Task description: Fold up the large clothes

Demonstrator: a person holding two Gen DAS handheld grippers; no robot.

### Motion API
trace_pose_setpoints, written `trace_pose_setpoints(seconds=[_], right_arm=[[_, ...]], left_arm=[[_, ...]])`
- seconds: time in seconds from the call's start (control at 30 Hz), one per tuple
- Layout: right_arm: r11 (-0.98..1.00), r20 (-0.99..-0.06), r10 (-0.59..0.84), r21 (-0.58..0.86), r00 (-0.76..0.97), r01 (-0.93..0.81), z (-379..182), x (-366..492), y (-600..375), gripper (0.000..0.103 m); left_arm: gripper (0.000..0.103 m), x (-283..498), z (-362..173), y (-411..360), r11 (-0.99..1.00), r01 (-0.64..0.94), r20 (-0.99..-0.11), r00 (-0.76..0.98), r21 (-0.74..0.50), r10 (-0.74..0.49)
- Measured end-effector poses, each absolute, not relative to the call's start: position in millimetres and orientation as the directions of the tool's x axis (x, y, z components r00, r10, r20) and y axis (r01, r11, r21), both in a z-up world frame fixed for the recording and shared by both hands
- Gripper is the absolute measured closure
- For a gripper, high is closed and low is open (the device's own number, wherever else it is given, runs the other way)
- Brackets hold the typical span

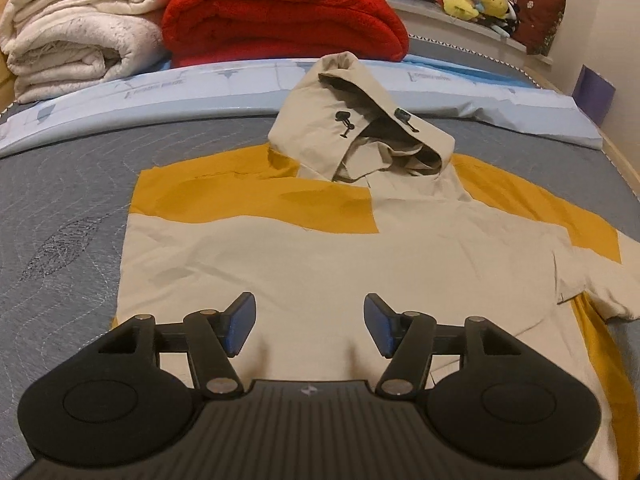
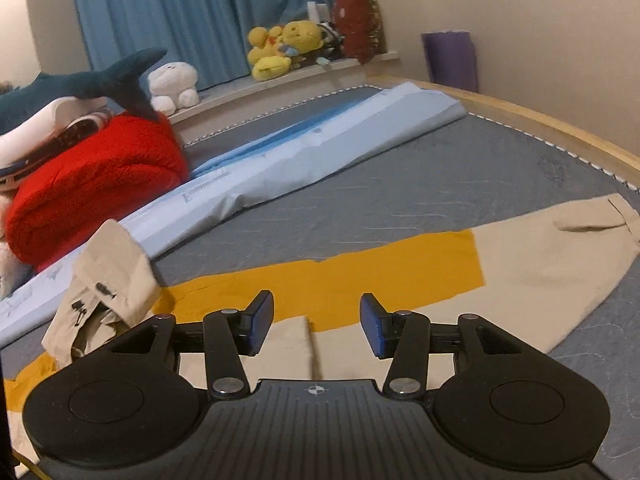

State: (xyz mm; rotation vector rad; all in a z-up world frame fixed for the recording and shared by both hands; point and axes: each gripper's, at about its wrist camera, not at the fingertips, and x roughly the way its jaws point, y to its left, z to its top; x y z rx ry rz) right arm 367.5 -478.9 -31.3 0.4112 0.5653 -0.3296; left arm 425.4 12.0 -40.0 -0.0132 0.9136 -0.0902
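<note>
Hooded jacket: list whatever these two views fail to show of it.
- hooded jacket hem: left wrist view, hidden behind the left gripper.
- Right sleeve cuff: right wrist view, cut by the frame edge.
- Hood drawstring toggles: right wrist view, too blurred for detail.

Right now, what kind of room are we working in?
Most likely a bedroom: the jacket lies on a grey quilted mattress, with folded blankets and plush toys behind.

One hooded jacket [image 1: 320, 264], one red blanket [image 1: 280, 12], one cream blanket [image 1: 80, 28], two tools.
</note>
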Motion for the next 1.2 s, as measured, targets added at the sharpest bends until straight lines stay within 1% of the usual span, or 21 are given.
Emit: trace_pose_setpoints(seconds=[0.2,0.37,0.5,0.63,0.8,0.93,1.1,1.2], right_arm=[[0.829,-0.588,-0.253,0.277,0.768,0.485,-41,356,-526,0.053],[0.782,-0.618,-0.247,0.327,0.746,0.53,-57,352,-561,0.053],[0.734,-0.626,-0.28,0.349,0.727,0.583,-67,346,-593,0.053],[0.64,-0.652,-0.313,0.393,0.691,0.661,-89,332,-638,0.053],[0.576,-0.685,-0.372,0.359,0.627,0.734,-123,324,-680,0.053],[0.441,-0.715,-0.353,0.441,0.603,0.782,-155,309,-710,0.053],[0.351,-0.696,-0.343,0.528,0.631,0.773,-184,302,-729,0.054],[0.336,-0.645,-0.371,0.577,0.668,0.744,-193,301,-738,0.054]], left_arm=[[0.037,425,-43,6,0.995,0.086,-0.793,0.603,-0.047,-0.09],[0.036,426,-45,1,0.994,0.101,-0.796,0.598,-0.04,-0.093],[0.035,427,-47,0,0.994,0.106,-0.801,0.59,-0.041,-0.096],[0.035,427,-49,-1,0.993,0.113,-0.804,0.585,-0.045,-0.103],[0.035,430,-49,2,0.993,0.104,-0.807,0.581,-0.051,-0.102],[0.035,431,-49,5,0.994,0.097,-0.809,0.58,-0.053,-0.1],[0.035,432,-52,8,0.994,0.091,-0.814,0.572,-0.051,-0.095],[0.035,434,-53,10,0.995,0.086,-0.815,0.573,-0.049,-0.089]])
